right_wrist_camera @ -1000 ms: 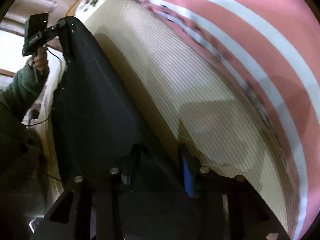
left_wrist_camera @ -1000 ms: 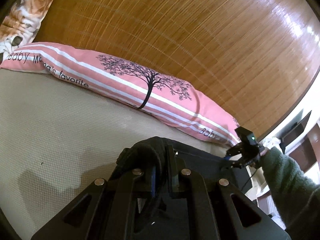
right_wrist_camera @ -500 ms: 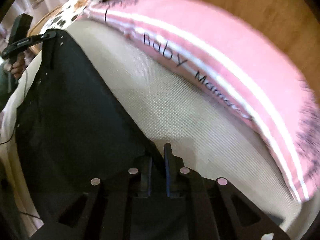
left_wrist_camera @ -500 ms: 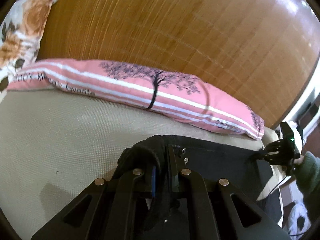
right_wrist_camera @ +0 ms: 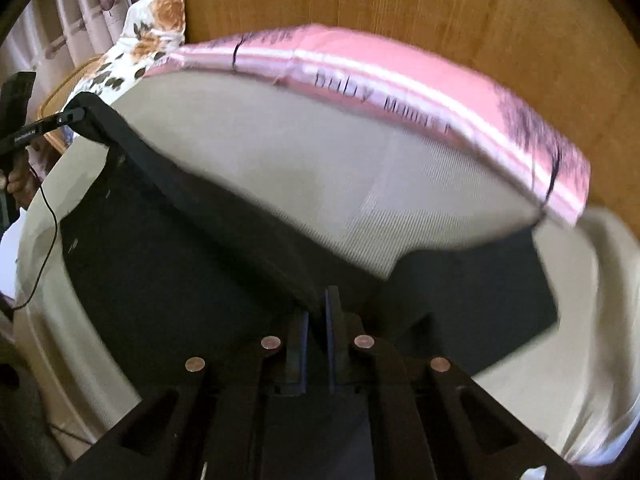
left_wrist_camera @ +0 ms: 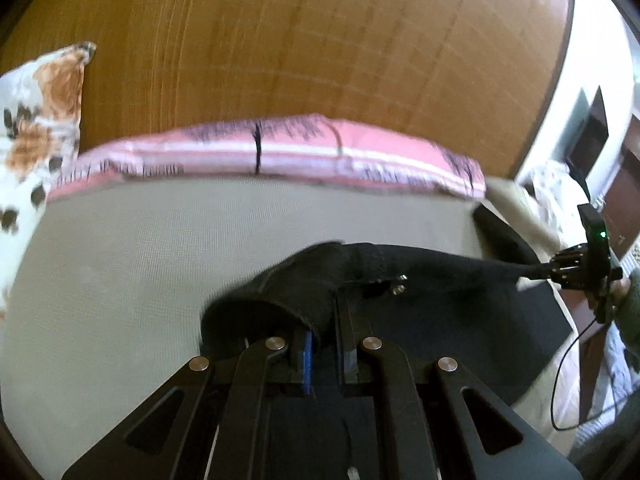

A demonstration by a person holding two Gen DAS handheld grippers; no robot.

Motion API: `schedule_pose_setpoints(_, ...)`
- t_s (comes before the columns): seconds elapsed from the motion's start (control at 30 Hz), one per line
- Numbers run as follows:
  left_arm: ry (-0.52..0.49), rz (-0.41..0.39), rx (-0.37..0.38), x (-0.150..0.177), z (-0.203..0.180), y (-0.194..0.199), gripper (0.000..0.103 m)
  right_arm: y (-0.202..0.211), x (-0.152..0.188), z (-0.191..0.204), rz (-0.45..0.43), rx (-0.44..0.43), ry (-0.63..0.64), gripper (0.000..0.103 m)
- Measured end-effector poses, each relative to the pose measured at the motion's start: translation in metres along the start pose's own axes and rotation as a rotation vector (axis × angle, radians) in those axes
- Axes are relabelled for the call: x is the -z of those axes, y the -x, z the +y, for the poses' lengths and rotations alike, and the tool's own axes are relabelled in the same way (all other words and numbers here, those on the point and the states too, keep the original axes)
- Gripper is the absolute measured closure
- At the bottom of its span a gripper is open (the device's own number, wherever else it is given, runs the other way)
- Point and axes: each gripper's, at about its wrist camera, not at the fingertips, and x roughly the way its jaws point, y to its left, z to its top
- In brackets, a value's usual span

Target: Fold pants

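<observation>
A pair of black pants (left_wrist_camera: 440,280) is held up above a beige mesh-textured mattress (left_wrist_camera: 140,248), stretched between the two handheld grippers. The left gripper (left_wrist_camera: 324,320) has its fingers drawn narrow and clamped on a bunched corner of the dark fabric, which folds over the fingertips; two small metal rivets or buttons on the cloth show just right of them. In the left wrist view the right gripper (left_wrist_camera: 532,270) appears far to the right, pinching the other end of the top edge, with a green light on its body and a cable hanging below. From the right wrist view, that gripper (right_wrist_camera: 318,300) also has its fingers nearly together with the pants (right_wrist_camera: 180,248) pinched between them, and the taut upper edge runs diagonally up to the left gripper (right_wrist_camera: 80,114) at upper left. A lower portion of the garment spreads out to the right over the mattress (right_wrist_camera: 320,160). Behind the mattress lies a pink striped pillow (left_wrist_camera: 280,152) printed with a tree and lettering, a floral pillow (left_wrist_camera: 36,120) beside it on the left, and a wooden headboard (left_wrist_camera: 320,40) above. Both views are motion-blurred.
</observation>
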Motion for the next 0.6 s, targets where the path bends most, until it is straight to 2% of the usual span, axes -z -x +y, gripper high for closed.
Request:
schedule_pose_setpoints(0.07,0.002,0.044,-0.006,0.026,-0.005,0.003,0.094,-0.006,0.029,0.012,0.033,-0.032,-0.046,0.099)
schedule_pose_setpoints(0.13,-0.021,0.093,-0.031,0.056,-0.011,0.003,0.094,-0.017,0.053,0.024,0.061,-0.026,-0.044,0.099)
schedule_pose_setpoints(0.23,-0.055,0.177,-0.072,0.091,-0.017,-0.008,0.094,-0.039,0.08,0.033,0.104,-0.038,-0.091,0.099)
schedule_pose_setpoints(0.3,-0.105,0.237,-0.117,0.11,-0.022,-0.021,0.094,-0.052,0.09,0.038,0.122,-0.015,-0.092,0.098)
schedule_pose_setpoints(0.4,-0.16,0.225,-0.172,0.119,-0.031,-0.025,0.093,-0.061,0.094,0.045,0.119,0.017,-0.103,0.097)
schedule_pose_setpoints(0.5,-0.151,0.26,-0.211,0.12,-0.029,-0.026,0.079,-0.06,0.094,0.048,0.123,0.034,-0.138,0.093)
schedule_pose_setpoints(0.57,-0.129,0.274,-0.259,0.123,-0.027,-0.02,0.062,-0.055,0.091,0.057,0.121,0.064,-0.161,0.087)
schedule_pose_setpoints(0.6,-0.119,0.271,-0.276,0.124,-0.025,-0.017,0.059,-0.055,0.091,0.057,0.121,0.064,-0.161,0.08)
